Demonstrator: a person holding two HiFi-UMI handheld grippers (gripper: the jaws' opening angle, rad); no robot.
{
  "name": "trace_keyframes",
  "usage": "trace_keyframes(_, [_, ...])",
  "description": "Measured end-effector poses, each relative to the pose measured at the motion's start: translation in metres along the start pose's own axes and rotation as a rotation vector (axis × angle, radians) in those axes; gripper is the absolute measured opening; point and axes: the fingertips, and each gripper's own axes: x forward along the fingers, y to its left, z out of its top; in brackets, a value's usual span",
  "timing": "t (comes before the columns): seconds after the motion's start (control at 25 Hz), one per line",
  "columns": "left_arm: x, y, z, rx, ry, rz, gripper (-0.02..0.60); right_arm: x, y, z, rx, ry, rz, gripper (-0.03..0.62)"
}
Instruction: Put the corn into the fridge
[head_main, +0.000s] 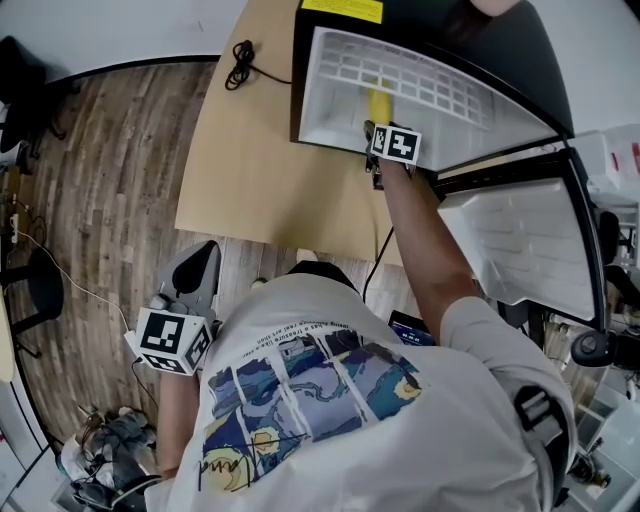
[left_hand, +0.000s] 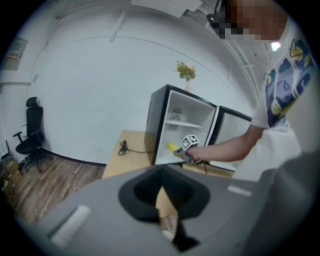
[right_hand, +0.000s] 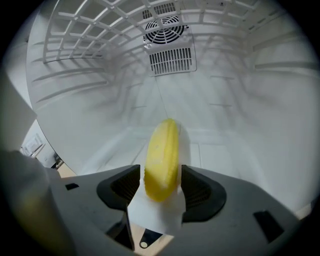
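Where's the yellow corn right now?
In the right gripper view, the corn is gripped by the right hand-held gripper, inside the open fridge, below its wire shelf.

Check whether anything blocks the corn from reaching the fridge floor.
Nothing visible does. The corn, held in the right tongs, is inside the fridge; bare white floor lies beneath it, and the wire shelf sits above it.
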Motion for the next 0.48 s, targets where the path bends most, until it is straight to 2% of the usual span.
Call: trace_keyframes(0.48, [-0.02, 0.001, -0.011, 0.033, -0.019, -0.067, 0.009, -0.045, 0.006, -0.032, 0.01, -0.004, -0.027, 0.244])
